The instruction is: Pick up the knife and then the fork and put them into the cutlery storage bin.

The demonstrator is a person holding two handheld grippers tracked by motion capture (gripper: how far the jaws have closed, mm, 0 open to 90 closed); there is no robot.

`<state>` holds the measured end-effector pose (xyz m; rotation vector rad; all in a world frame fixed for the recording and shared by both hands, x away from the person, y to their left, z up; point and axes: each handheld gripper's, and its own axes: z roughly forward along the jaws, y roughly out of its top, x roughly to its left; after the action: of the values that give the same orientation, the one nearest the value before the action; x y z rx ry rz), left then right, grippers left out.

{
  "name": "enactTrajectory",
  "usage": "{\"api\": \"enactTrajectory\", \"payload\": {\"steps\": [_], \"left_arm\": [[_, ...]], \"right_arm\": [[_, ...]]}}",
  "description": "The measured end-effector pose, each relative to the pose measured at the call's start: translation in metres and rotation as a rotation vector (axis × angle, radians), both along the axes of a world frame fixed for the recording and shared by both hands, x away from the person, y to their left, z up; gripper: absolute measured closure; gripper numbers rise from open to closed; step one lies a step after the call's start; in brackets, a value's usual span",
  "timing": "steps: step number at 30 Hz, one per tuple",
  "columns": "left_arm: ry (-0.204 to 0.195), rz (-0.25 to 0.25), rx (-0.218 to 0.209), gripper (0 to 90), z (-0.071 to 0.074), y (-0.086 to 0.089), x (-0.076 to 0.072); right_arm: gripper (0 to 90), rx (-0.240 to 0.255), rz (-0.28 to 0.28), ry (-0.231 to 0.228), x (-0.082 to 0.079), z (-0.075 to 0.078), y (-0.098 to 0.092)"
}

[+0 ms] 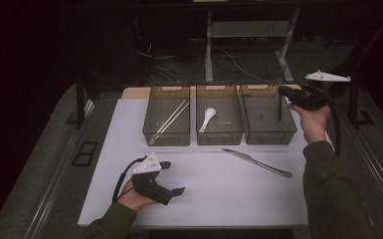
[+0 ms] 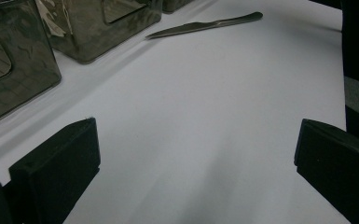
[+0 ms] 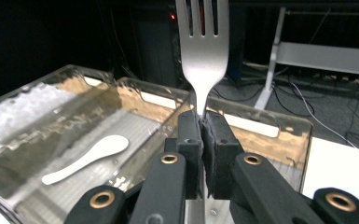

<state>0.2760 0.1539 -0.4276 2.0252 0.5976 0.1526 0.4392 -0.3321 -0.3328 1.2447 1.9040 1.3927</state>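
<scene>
The right gripper is clamped on a fork, upright at the frame's top centre above the right-hand bin. The left gripper rests with jaws apart. No lettering seems legible in the dim views.

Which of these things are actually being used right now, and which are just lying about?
In use:
- right gripper, shut on the fork
- right-hand bin, under the fork

Lying about:
- knife on the table
- white spoon in the middle bin
- chopsticks in the left bin
- left gripper, open
</scene>
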Motion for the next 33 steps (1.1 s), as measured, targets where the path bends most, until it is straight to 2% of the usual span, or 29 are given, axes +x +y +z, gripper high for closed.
{"api": "enactTrajectory", "payload": {"steps": [7, 14, 22, 26, 33], "left_arm": [[0.000, -0.001, -0.003, 0.0, 0.000, 0.000, 0.000], [0.002, -0.001, -0.004, 0.0, 0.000, 0.000, 0.000], [-0.005, -0.005, -0.009, 0.0, 0.001, 0.000, -0.001], [-0.003, -0.004, -0.009, 0.0, 0.001, 0.000, 0.000], [-0.003, -0.003, -0.008, 0.0, 0.001, 0.000, -0.001]], "right_arm": [[85.7, -0.034, -0.003, 0.047, 0.005, -0.013, -0.001], [85.8, -0.076, -0.005, 0.118, 0.005, -0.026, -0.007], [85.8, -0.156, 0.018, 0.210, 0.008, -0.034, -0.009], [85.7, -0.167, 0.030, 0.263, 0.009, -0.038, -0.010], [85.7, -0.221, 0.053, 0.324, 0.014, -0.046, -0.004]]}}
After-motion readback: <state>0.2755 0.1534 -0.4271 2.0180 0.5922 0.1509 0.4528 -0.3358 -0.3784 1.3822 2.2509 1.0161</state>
